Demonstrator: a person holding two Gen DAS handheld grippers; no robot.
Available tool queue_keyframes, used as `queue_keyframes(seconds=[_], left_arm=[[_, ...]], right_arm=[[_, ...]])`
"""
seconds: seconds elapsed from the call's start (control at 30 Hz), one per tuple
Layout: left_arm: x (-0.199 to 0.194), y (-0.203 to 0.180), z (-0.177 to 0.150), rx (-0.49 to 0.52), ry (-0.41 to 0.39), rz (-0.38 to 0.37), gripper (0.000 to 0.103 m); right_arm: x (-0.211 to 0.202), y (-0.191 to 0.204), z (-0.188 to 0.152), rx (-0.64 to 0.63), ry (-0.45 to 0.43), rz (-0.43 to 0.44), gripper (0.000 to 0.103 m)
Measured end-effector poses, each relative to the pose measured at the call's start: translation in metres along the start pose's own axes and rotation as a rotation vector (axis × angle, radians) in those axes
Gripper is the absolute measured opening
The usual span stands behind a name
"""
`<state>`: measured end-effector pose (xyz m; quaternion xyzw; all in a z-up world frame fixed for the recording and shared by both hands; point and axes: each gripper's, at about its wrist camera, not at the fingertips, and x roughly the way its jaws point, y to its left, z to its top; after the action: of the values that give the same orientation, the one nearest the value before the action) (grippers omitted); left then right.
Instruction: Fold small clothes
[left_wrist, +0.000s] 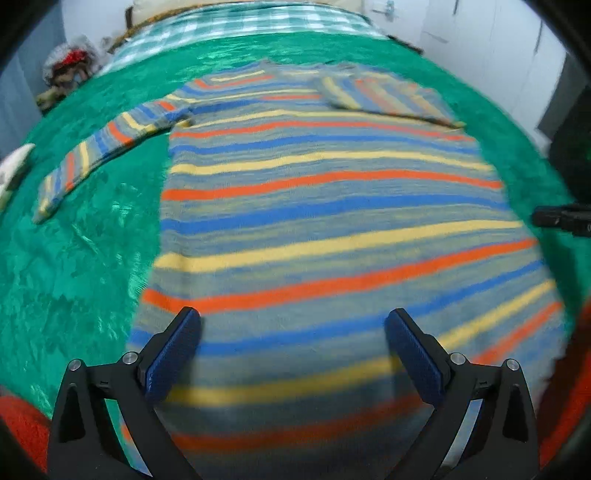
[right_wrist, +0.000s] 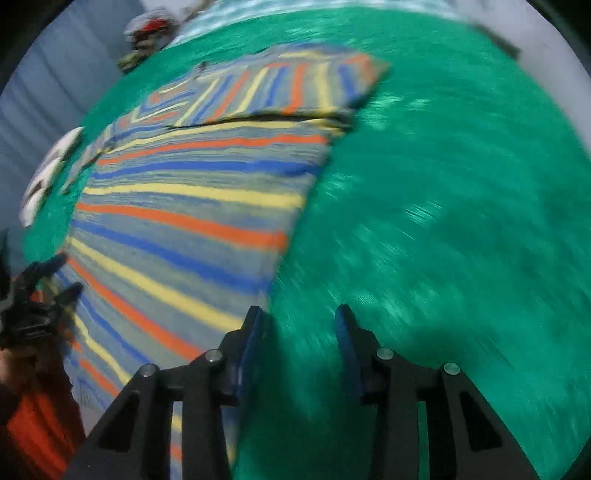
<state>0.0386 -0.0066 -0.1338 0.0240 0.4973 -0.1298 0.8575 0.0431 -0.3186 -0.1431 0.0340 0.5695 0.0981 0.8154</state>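
Observation:
A striped sweater (left_wrist: 325, 206) in grey, blue, yellow and orange lies flat on a green blanket (left_wrist: 81, 258). Its left sleeve (left_wrist: 99, 147) stretches out to the side; its right sleeve (left_wrist: 388, 96) is folded across the chest. My left gripper (left_wrist: 293, 328) is open and empty above the sweater's lower part. In the right wrist view the sweater (right_wrist: 192, 206) fills the left half, with the folded sleeve (right_wrist: 288, 88) at the top. My right gripper (right_wrist: 299, 321) is open and empty over the blanket (right_wrist: 443, 229), just beside the sweater's right edge. The left gripper also shows there (right_wrist: 61, 277).
A checked cover (left_wrist: 236, 26) lies beyond the blanket. A heap of things (left_wrist: 70, 70) sits at the far left corner. A white object (left_wrist: 14, 166) lies at the blanket's left edge. My right gripper's tip (left_wrist: 561, 218) shows at the right edge.

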Motion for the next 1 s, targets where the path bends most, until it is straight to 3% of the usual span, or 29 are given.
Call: queue_keyframes(seconds=[0.07, 0.13, 0.2, 0.23, 0.3, 0.43, 0.6, 0.73, 0.87, 0.93, 1.0], left_arm=[[-0.009, -0.013, -0.005, 0.019, -0.002, -0.069, 0.102], [-0.004, -0.034, -0.017, 0.081, 0.069, -0.098, 0.102], [0.012, -0.051, -0.031, 0.160, 0.157, -0.044, 0.102], [0.015, -0.059, -0.039, 0.225, 0.152, 0.008, 0.102], [0.012, -0.068, -0.044, 0.290, 0.136, 0.038, 0.102], [0.001, -0.060, -0.040, 0.233, 0.150, -0.015, 0.102], [-0.031, -0.041, -0.026, 0.141, 0.083, -0.061, 0.101], [-0.059, 0.001, 0.007, 0.071, -0.006, -0.072, 0.101], [-0.064, 0.082, 0.054, -0.033, -0.084, 0.039, 0.101], [-0.068, 0.136, 0.076, -0.157, -0.147, 0.084, 0.101], [-0.063, 0.191, 0.095, -0.310, -0.192, 0.082, 0.101]], right_arm=[[-0.024, 0.021, -0.008, -0.035, -0.029, 0.068, 0.040], [-0.031, 0.047, -0.022, -0.073, -0.015, 0.120, 0.043], [-0.018, 0.065, -0.038, -0.080, 0.050, 0.156, 0.046], [-0.005, 0.070, -0.049, -0.070, 0.104, 0.156, 0.046], [0.015, 0.072, -0.069, -0.056, 0.182, 0.109, 0.046], [-0.012, 0.072, -0.076, -0.023, 0.060, 0.088, 0.046], [-0.054, 0.076, -0.069, -0.015, -0.213, 0.062, 0.053], [-0.048, 0.095, -0.067, -0.049, -0.240, 0.067, 0.057], [-0.037, 0.096, -0.071, -0.072, -0.207, 0.093, 0.057], [-0.040, 0.091, -0.075, -0.071, -0.207, 0.108, 0.057], [-0.038, 0.090, -0.074, -0.065, -0.207, 0.109, 0.057]])
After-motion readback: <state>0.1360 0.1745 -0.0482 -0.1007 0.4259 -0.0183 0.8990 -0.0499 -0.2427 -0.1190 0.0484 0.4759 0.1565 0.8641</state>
